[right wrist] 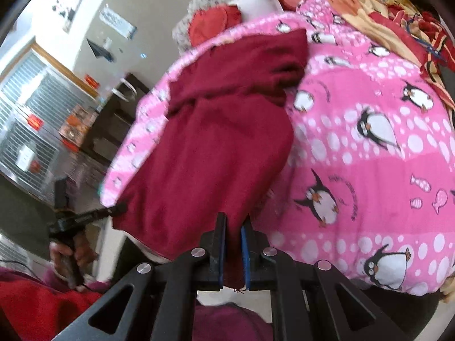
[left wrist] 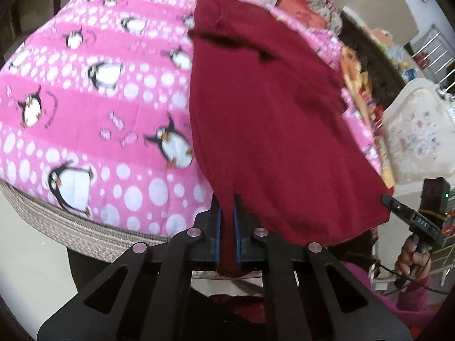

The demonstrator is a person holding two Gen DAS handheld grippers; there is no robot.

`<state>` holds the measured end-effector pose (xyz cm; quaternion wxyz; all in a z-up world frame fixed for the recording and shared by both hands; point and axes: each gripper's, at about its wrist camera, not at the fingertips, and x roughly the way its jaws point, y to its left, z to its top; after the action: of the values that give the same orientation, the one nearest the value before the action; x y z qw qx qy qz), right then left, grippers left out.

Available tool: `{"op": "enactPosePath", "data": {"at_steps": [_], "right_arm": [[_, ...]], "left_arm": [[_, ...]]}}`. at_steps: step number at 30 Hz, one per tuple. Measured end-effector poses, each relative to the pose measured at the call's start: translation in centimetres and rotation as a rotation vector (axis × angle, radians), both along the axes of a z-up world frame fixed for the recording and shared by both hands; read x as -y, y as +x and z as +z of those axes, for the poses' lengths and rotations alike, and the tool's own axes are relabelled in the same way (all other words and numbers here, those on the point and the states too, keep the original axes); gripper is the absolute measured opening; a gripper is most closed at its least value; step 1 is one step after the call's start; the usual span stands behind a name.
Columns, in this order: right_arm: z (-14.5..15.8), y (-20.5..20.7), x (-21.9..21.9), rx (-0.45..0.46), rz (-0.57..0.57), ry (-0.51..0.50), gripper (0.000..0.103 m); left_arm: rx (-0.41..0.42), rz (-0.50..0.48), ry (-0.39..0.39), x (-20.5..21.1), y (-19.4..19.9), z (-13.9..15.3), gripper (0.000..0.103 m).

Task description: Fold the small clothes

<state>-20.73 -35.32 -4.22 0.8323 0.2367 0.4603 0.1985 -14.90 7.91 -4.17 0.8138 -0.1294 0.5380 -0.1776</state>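
A dark red garment lies stretched over a pink penguin-print blanket. My left gripper is shut on one near corner of the garment, which hangs between its blue pads. My right gripper is shut on the other near corner of the same garment. Each gripper shows in the other's view: the right one at the garment's right corner, the left one at its left corner. The far end of the garment is bunched and folded over.
The blanket covers a bed with a woven grey edge. Red and patterned clothes pile at the far side. A white floral cushion sits right. Metal racks and dark furniture stand left.
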Motion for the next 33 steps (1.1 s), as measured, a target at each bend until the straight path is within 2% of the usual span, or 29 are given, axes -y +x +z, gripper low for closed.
{"op": "enactPosePath", "data": {"at_steps": [6, 18, 24, 28, 33], "right_arm": [[2.8, -0.1, 0.1, 0.072, 0.026, 0.183, 0.008], [7.0, 2.2, 0.5, 0.161, 0.046, 0.418, 0.008], [10.0, 3.0, -0.7, 0.230, 0.100, 0.437, 0.008], [9.9, 5.9, 1.0, 0.245, 0.035, 0.451, 0.008], [10.4, 11.8, 3.3, 0.269, -0.031, 0.430, 0.007]], "left_arm": [[0.069, -0.018, -0.059, -0.5, 0.4, 3.3, 0.005], [0.189, 0.001, -0.152, -1.7, 3.5, 8.8, 0.005], [0.255, 0.025, -0.190, -2.9, 5.5, 11.6, 0.005], [0.265, 0.032, -0.217, -2.8, 8.6, 12.1, 0.005], [0.311, 0.015, -0.196, -0.9, 14.3, 12.9, 0.005]]}}
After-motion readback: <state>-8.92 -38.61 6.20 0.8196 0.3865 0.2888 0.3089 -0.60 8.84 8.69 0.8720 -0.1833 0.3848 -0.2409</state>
